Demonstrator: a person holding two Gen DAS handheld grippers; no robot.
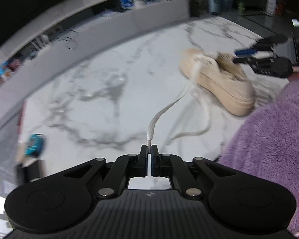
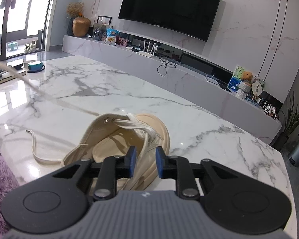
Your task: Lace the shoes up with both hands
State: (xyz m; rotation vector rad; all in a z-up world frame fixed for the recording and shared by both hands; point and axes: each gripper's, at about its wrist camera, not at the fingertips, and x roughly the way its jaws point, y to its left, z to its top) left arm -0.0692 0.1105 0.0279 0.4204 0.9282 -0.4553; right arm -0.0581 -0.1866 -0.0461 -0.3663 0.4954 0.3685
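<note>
A beige platform sneaker point(image 1: 225, 83) lies on the white marble table point(image 1: 101, 99). My left gripper point(image 1: 149, 149) is shut on the metal tip of its white lace point(image 1: 163, 111), which runs stretched from the jaws up to the shoe. In the right wrist view this lace point(image 2: 29, 83) leaves the top left eyelet and runs off to the left. The other lace end point(image 2: 34, 149) lies slack on the table. My right gripper point(image 2: 146, 155) stands over the sneaker point(image 2: 113, 139). Its blue pads point(image 2: 132, 159) straddle the right side wall with a gap showing. From the left wrist view the right gripper point(image 1: 236, 56) is at the shoe's collar.
A fluffy purple sleeve point(image 1: 273, 139) fills the near right of the left wrist view. A teal round object point(image 2: 34, 66) sits at the table's far left corner. Behind the table runs a long marble TV bench point(image 2: 129, 59) with clutter, under a wall television.
</note>
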